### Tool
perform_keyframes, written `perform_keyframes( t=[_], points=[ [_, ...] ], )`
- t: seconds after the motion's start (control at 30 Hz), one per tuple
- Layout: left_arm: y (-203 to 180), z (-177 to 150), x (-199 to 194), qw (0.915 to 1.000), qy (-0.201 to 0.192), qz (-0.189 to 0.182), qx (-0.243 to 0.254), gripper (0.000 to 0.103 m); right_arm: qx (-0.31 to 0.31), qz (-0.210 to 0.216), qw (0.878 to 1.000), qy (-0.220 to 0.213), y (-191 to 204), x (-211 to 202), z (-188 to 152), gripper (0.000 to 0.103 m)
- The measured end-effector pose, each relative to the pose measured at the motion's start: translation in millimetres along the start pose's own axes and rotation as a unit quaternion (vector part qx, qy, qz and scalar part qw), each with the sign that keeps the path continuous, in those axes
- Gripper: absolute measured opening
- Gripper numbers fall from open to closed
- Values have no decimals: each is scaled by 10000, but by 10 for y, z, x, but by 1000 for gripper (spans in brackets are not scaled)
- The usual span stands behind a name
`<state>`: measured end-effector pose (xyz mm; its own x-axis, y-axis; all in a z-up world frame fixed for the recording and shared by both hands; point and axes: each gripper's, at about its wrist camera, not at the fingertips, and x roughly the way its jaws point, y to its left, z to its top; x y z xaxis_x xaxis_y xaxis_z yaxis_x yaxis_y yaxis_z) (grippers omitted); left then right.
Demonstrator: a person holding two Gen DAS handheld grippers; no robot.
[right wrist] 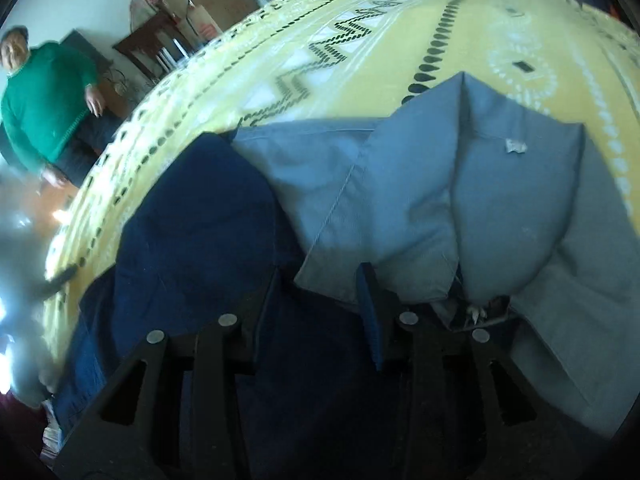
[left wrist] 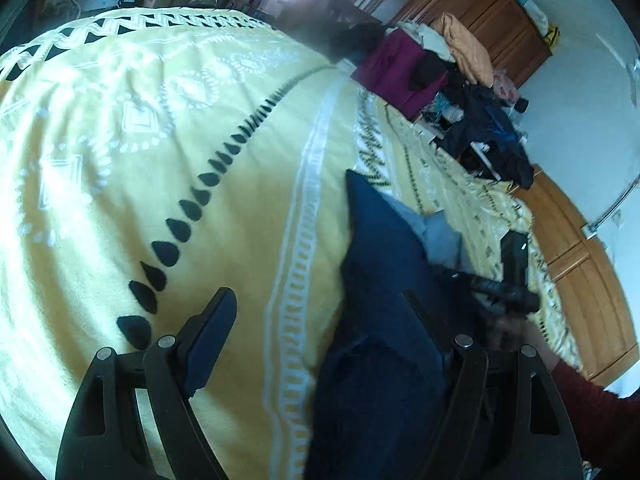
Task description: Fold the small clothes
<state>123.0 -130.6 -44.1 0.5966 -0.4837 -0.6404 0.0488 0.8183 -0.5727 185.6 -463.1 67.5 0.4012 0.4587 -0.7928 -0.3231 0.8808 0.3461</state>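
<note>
A small navy garment (left wrist: 384,264) with a paler blue inner side (right wrist: 420,184) lies on the yellow patterned bedspread (left wrist: 160,140). In the right wrist view its navy part (right wrist: 192,220) is turned over to the left and the pale side, with a small white label (right wrist: 515,146), is spread out to the right. My left gripper (left wrist: 320,312) is open, with the garment's edge against its right finger (left wrist: 424,320). My right gripper (right wrist: 320,308) is shut on a fold of the navy cloth. It also appears, blurred, as the right gripper (left wrist: 508,284) at the garment's far side, held by a hand in a dark red sleeve.
A pile of dark and coloured clothes (left wrist: 480,128) sits at the bed's far edge, in front of a wooden wardrobe (left wrist: 480,8). A person in a green sweater (right wrist: 44,100) stands beside the bed near cardboard boxes (right wrist: 208,0). Bare bedspread extends to the left.
</note>
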Motion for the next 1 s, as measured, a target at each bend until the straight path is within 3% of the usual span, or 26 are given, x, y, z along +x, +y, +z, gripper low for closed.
perform_keyframes(
  t=[0.17, 0.3, 0.4, 0.47, 0.53, 0.6, 0.7, 0.73, 0.8, 0.87, 0.93, 0.97, 1.0],
  points=[
    [-225, 36, -97, 9994, -37, 62, 353, 83, 137, 207, 9955, -917, 160, -770, -284, 41],
    [-378, 59, -10, 9982, 88, 73, 587, 83, 720, 270, 9914, -1059, 6, -1187, -864, 48],
    [-585, 36, 181, 9942, 332, 46, 1020, 83, 1206, 99, 9871, -1044, -201, -1536, -1417, 49],
    [-697, -31, 431, 9862, 675, 437, 1445, 83, 1612, -63, 9810, -1082, -376, -1798, -1736, 49],
    [-615, -127, 729, 9805, 1155, 738, 1407, 78, 2164, -226, 9666, -1352, -647, -2180, -2058, 49],
    [-556, -153, 759, 9822, 1163, 701, 1299, 79, 2754, -535, 9425, -1818, -1017, -2697, -2378, 54],
    [-566, -108, 633, 9853, 1076, 618, 1171, 79, 3519, -1485, 8967, -2238, -1635, -3415, -2766, 60],
    [-579, -103, 583, 9863, 1041, 625, 1114, 79, 3883, -1797, 8724, -2366, -1885, -3667, -2901, 60],
    [-654, -110, 471, 9880, 942, 574, 1083, 79, 4573, -1818, 8282, -2682, -2371, -4062, -3112, 65],
    [-774, -91, 370, 9890, 842, 496, 1111, 79, 5346, -1949, 7651, -3015, -2884, -4399, -3375, 66],
    [-902, -90, 311, 9898, 792, 393, 1114, 79, 5644, -1832, 7428, -3100, -3264, -4532, -3481, 65],
    [-970, -86, 317, 9903, 794, 331, 1095, 79, 5689, -2100, 7361, -3007, -3425, -4588, -3490, 65],
    [-1032, -88, 333, 9906, 811, 260, 1067, 79, 5652, -2235, 7369, -2960, -3523, -4610, -3465, 65]
  ],
)
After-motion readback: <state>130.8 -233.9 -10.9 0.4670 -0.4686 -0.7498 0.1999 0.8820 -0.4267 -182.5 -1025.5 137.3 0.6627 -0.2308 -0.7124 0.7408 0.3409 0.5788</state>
